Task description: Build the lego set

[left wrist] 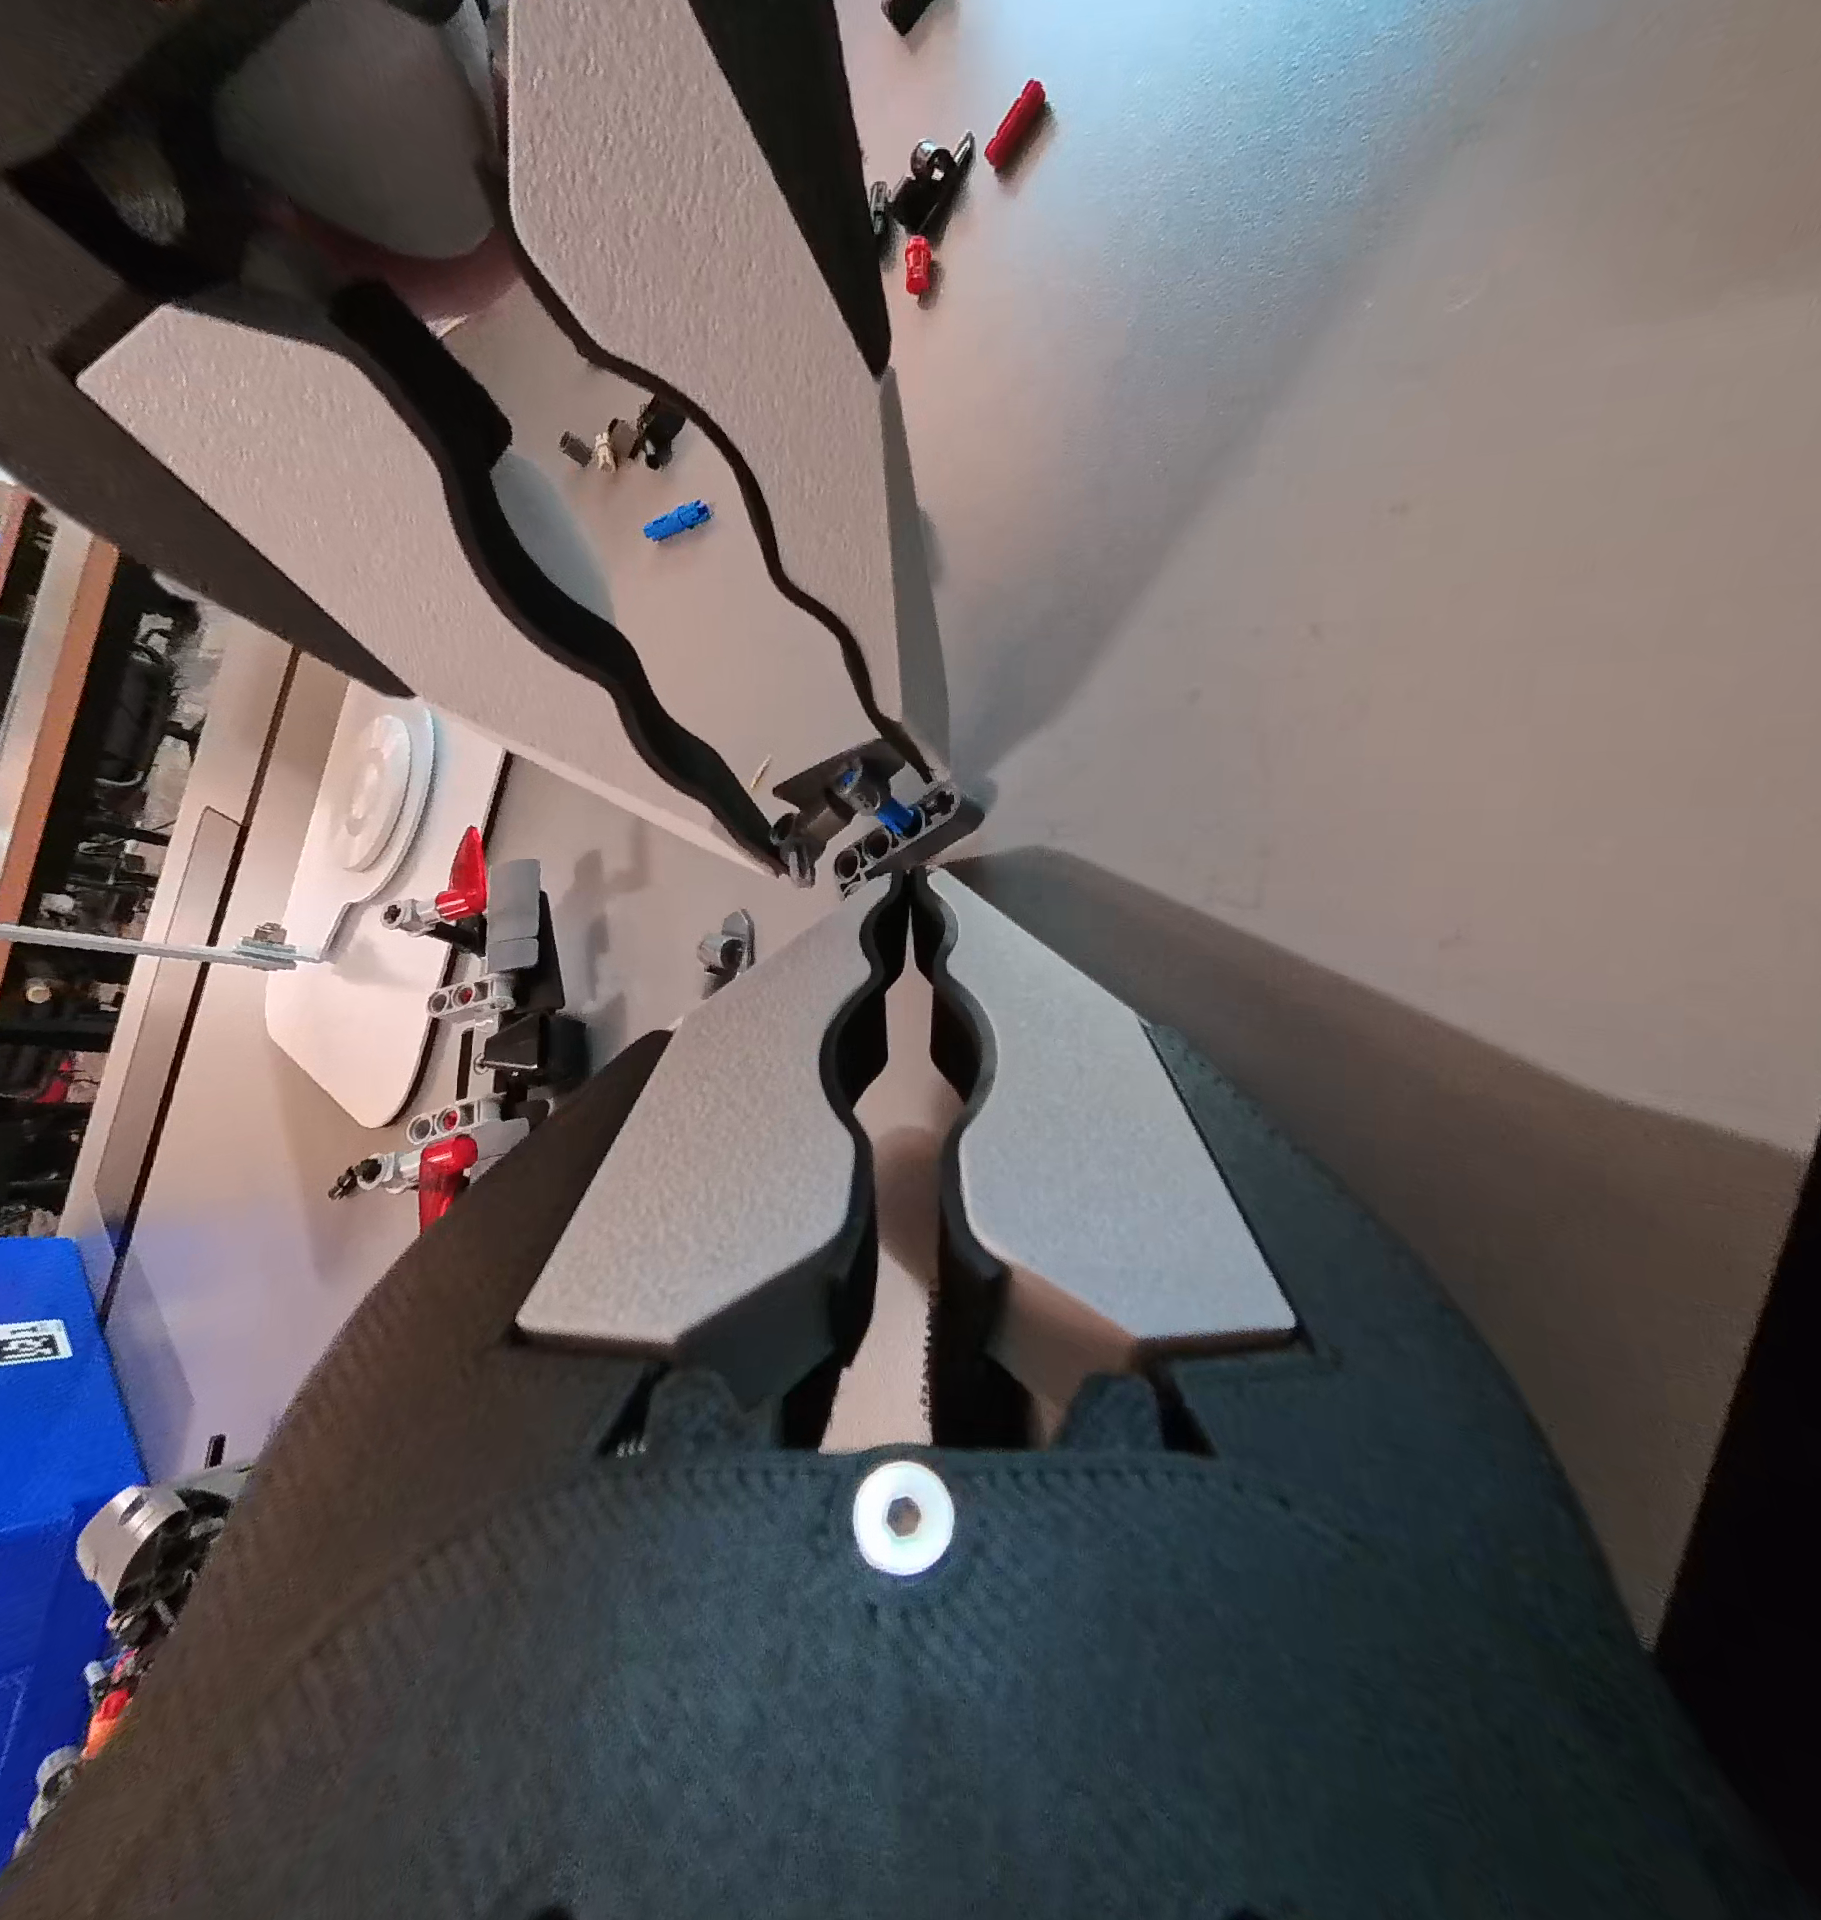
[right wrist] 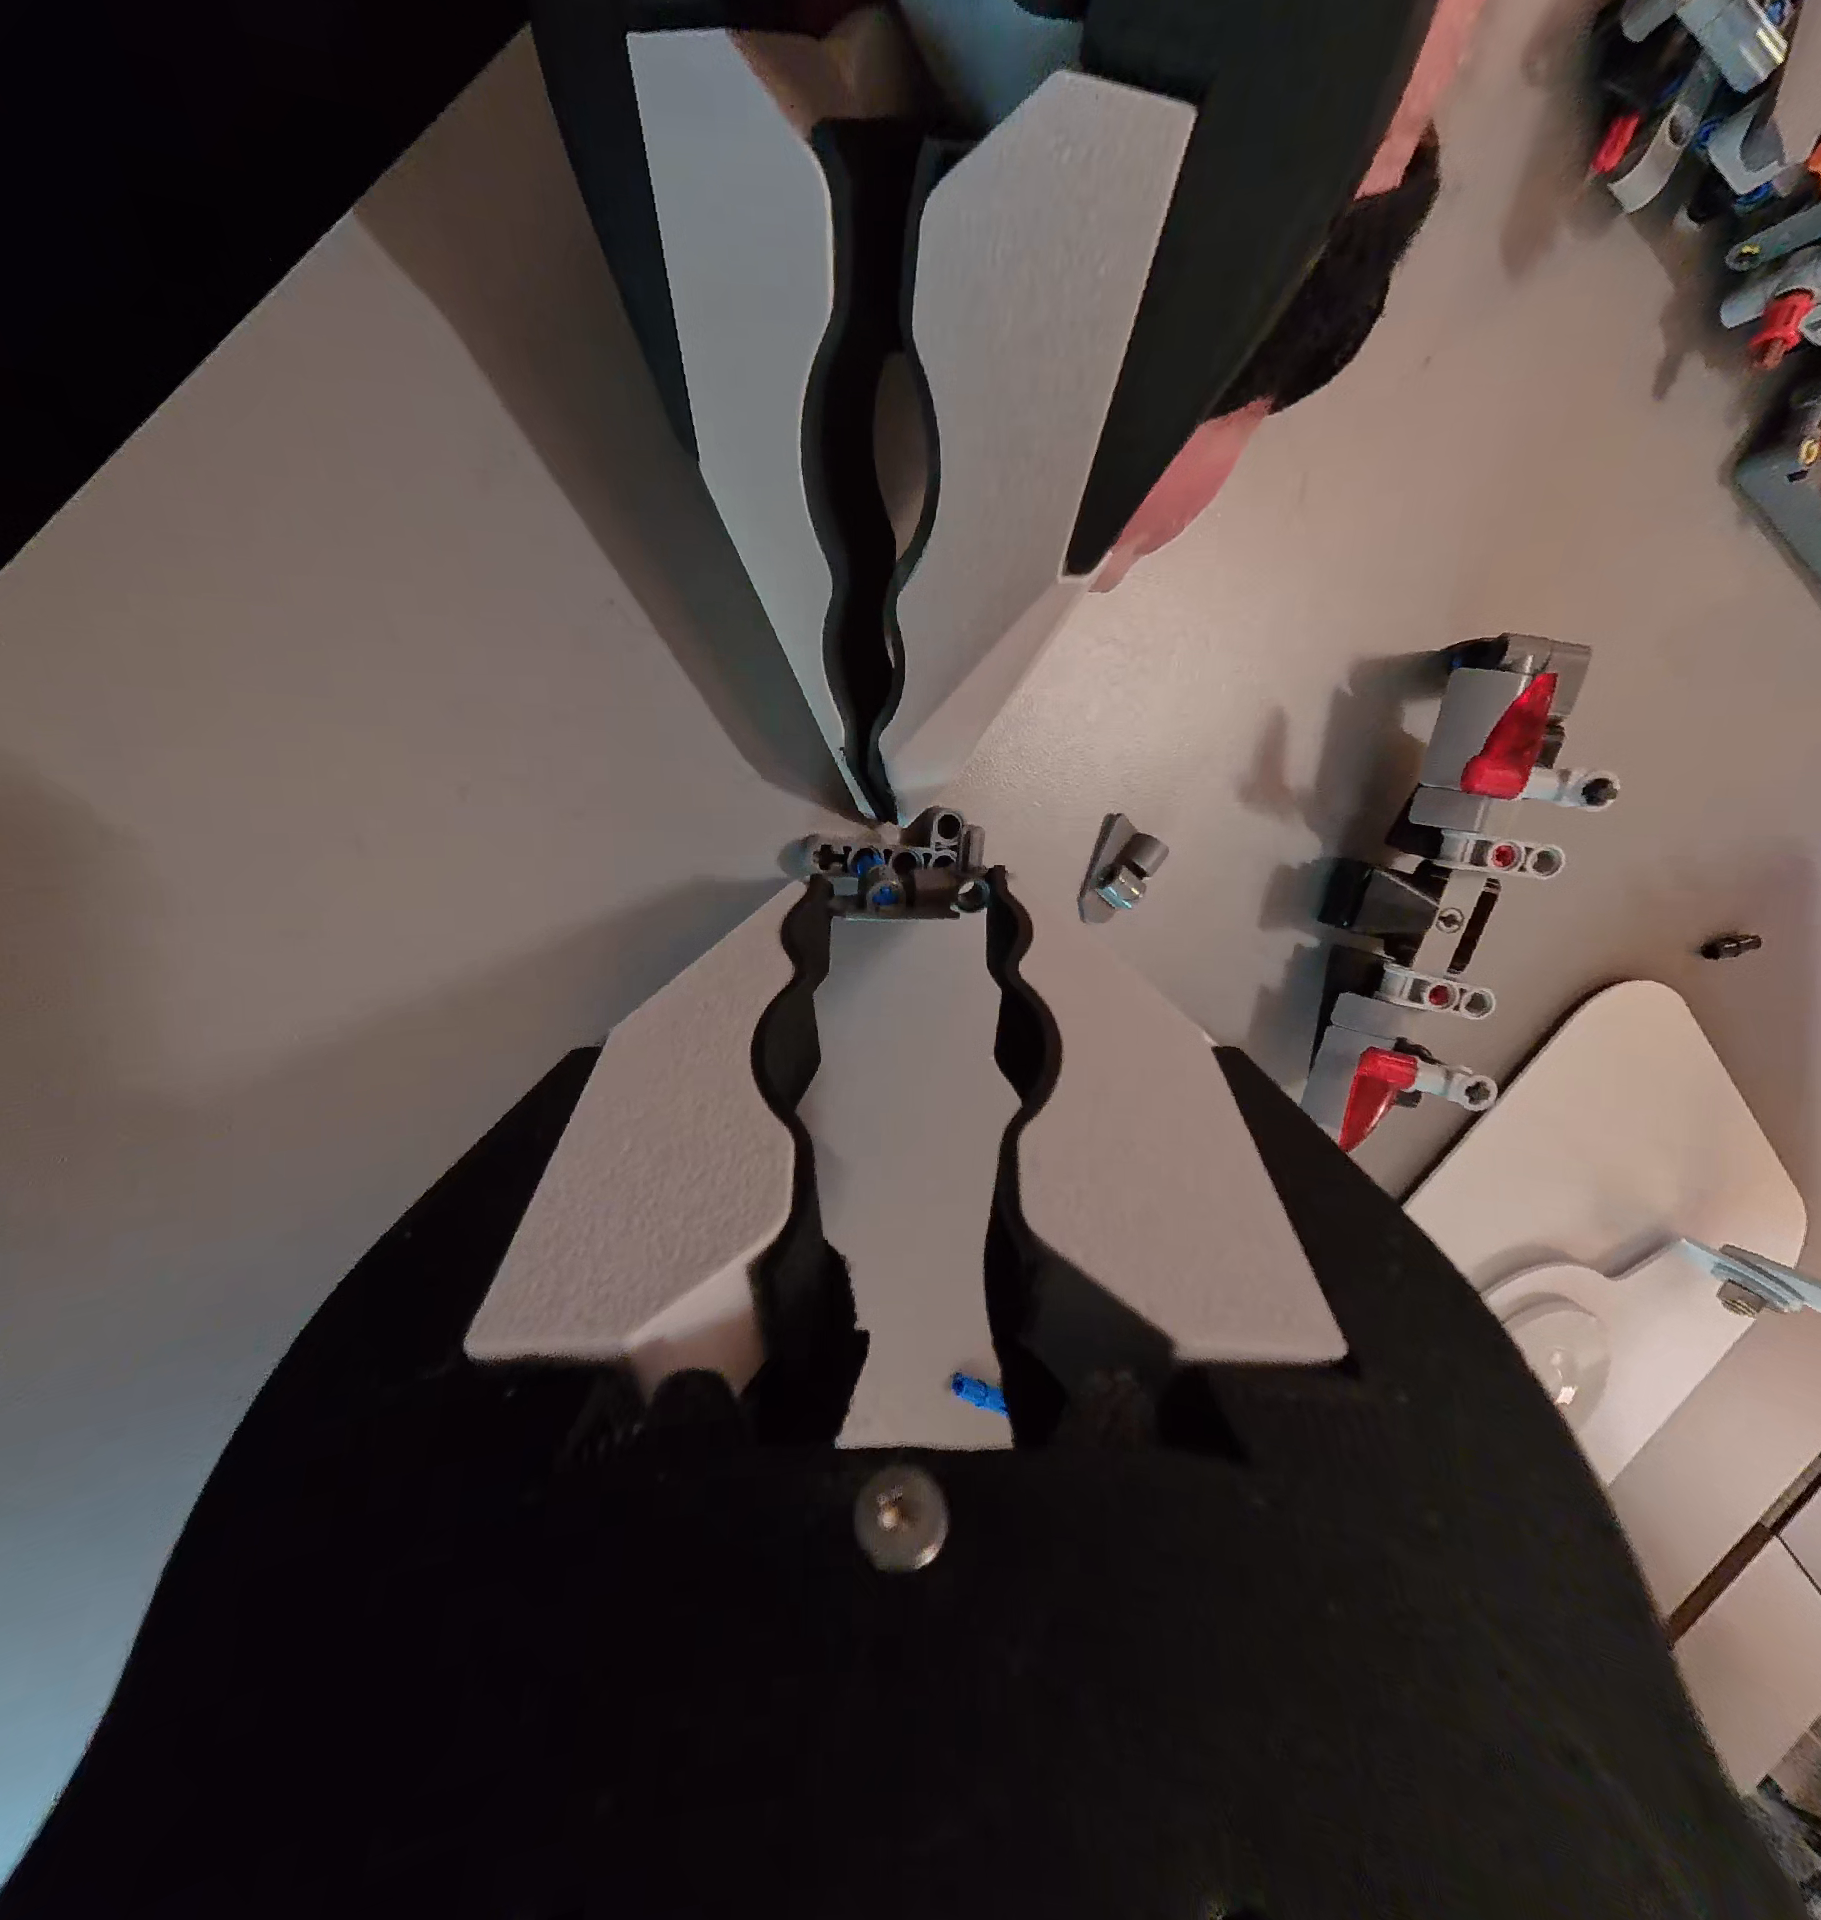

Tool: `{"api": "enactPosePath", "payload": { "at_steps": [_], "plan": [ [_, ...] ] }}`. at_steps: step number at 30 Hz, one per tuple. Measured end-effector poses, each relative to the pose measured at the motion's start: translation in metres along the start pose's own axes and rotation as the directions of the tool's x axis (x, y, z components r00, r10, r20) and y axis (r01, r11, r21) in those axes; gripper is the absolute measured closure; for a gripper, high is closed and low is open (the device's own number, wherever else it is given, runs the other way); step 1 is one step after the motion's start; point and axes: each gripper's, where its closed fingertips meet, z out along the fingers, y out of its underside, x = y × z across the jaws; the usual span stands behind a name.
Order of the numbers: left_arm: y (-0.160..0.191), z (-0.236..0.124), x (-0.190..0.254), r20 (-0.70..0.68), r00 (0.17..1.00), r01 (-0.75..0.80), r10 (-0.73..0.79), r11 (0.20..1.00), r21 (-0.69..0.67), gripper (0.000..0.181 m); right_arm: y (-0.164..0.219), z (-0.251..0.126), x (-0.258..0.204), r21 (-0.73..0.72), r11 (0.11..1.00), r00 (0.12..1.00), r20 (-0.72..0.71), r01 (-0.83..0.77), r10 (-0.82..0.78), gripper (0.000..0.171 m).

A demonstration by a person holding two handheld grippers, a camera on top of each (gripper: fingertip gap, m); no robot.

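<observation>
A small grey Lego assembly with blue pins (right wrist: 901, 878) is held above the pale table (right wrist: 314, 831). My right gripper (right wrist: 901, 896) is shut on it, one fingertip on each end. In the left wrist view it (left wrist: 854, 821) comes in from the upper left with the assembly (left wrist: 870, 831). My left gripper (left wrist: 906, 881) has its jaws closed, with the tips against the assembly's edge. I cannot tell whether they pinch a part of it. It (right wrist: 875, 810) comes down from the top of the right wrist view.
A larger grey, black and red sub-build (right wrist: 1446, 894) lies to the right, with a small grey piece (right wrist: 1119, 873) beside it. A blue pin (left wrist: 677, 520), red pins (left wrist: 1015, 125) and a black part (left wrist: 927, 177) lie loose. A parts pile (right wrist: 1768, 156), a blue bin (left wrist: 23, 1455) and a white board (right wrist: 1612, 1143) are nearby. The tips of both grippers are at nearly the same place.
</observation>
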Motion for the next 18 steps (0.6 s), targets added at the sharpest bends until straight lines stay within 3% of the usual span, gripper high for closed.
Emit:
{"api": "enactPosePath", "payload": {
  "at_steps": [18],
  "plan": [
    [-0.0043,0.0008,0.0032,0.024,0.999,-0.04,0.04,0.999,0.001,0.181,-0.0027,0.0015,-0.0021,-0.085,0.996,1.0,-0.024,-0.018,0.016,0.143]
  ]
}}
